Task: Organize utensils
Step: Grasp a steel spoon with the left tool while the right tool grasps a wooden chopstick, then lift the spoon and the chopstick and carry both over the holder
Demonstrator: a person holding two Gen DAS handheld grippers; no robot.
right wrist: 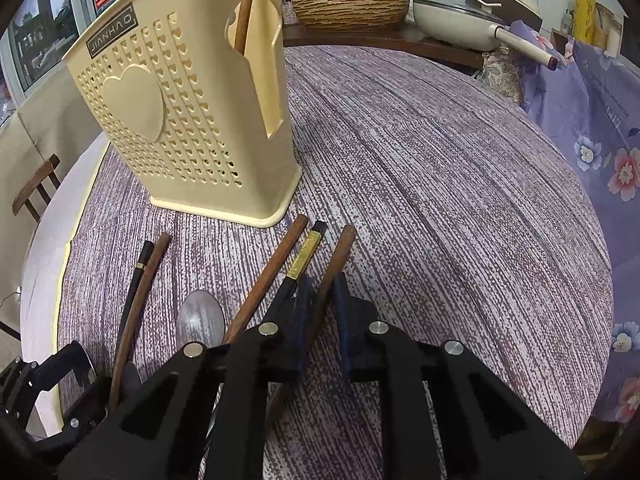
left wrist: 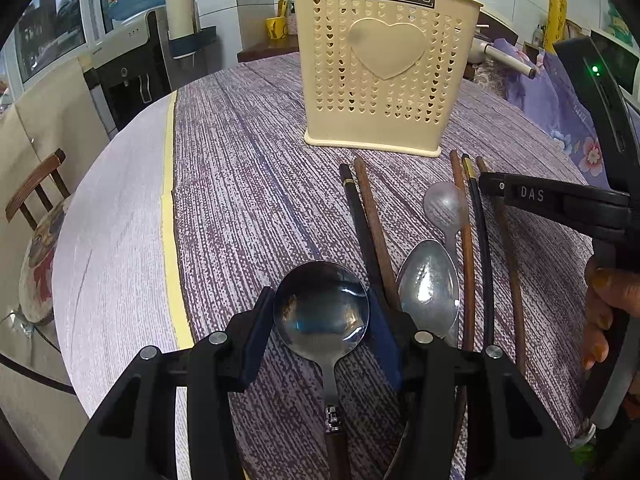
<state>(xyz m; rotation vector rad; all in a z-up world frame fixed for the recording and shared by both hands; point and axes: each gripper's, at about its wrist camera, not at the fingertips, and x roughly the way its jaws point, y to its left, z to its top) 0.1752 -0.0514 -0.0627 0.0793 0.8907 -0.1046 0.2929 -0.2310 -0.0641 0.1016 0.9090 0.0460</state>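
- Left tongs [left wrist: 320, 320]: the two pads flank the bowl of a round steel spoon [left wrist: 320, 308] that lies on the bench [left wrist: 240, 184]; the jaws stand about as wide as the bowl, and whether they already pinch it cannot be told.
- Round steel spoon: judged stiff, fairly light and slippery on its polished bowl; the narrow neck just behind the bowl, toward the dark handle, would likely give a surer hold.
- Right tongs [right wrist: 322, 300]: the jaws are narrowly parted around a brown chopstick [right wrist: 340, 256], whose far end sticks out ahead of the pads; firm contact cannot be confirmed.
- Brown chopstick: judged light, rigid and prone to roll or pivot; a hold near mid-length should limit swinging.
- Utensil holder [left wrist: 384, 68]: stands upright on the bench well ahead of both tongs; its dark label reads "JIANHAO".
- Other utensils: an oval spoon [left wrist: 430, 288] and a small pale spoon [left wrist: 444, 204] lie just right of the left tongs, among more chopsticks.
- The side of the right tongs, in the left view, bears the letters "DAS".
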